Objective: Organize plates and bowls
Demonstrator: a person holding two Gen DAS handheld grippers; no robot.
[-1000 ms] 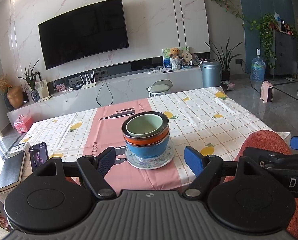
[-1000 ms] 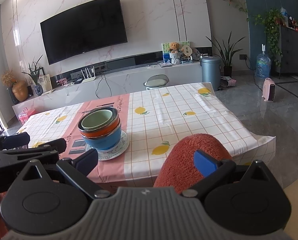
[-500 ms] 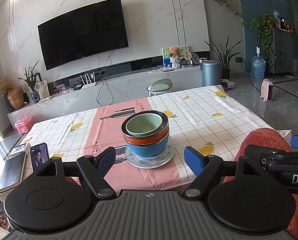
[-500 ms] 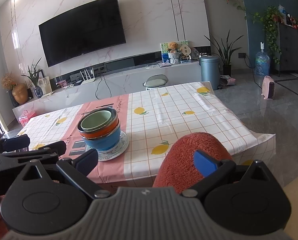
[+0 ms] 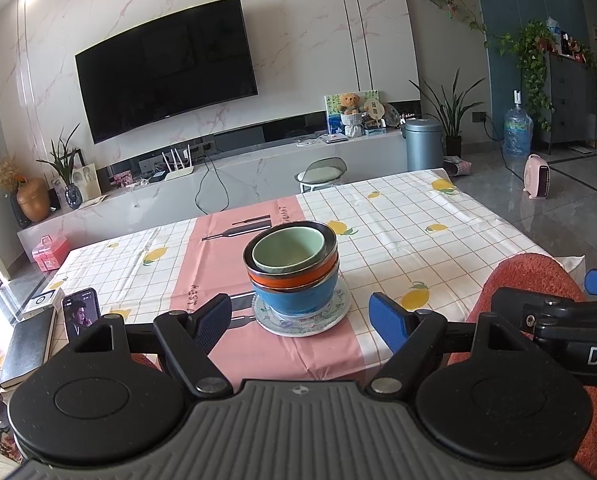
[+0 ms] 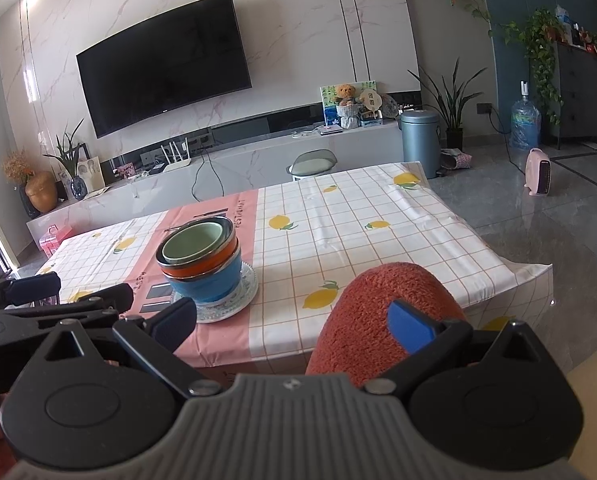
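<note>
A stack of three bowls, green [image 5: 288,249] inside orange [image 5: 294,278] inside blue [image 5: 298,300], stands on a patterned plate [image 5: 302,324] near the front of the table; it also shows in the right wrist view [image 6: 202,268]. My left gripper [image 5: 300,320] is open and empty, held back from the table edge in line with the stack. My right gripper [image 6: 294,322] is open and empty, to the right of the stack, above a red chair back [image 6: 378,312].
The table has a lemon-print cloth [image 5: 418,232] with a pink runner. A phone [image 5: 80,312] and a black book [image 5: 26,346] lie at its left front corner. The red chair back [image 5: 534,280] stands at the right front. A stool [image 5: 324,172] is beyond the table.
Both grippers have drifted slightly back and up from the table; the bowl stack has not moved and both stay open.
</note>
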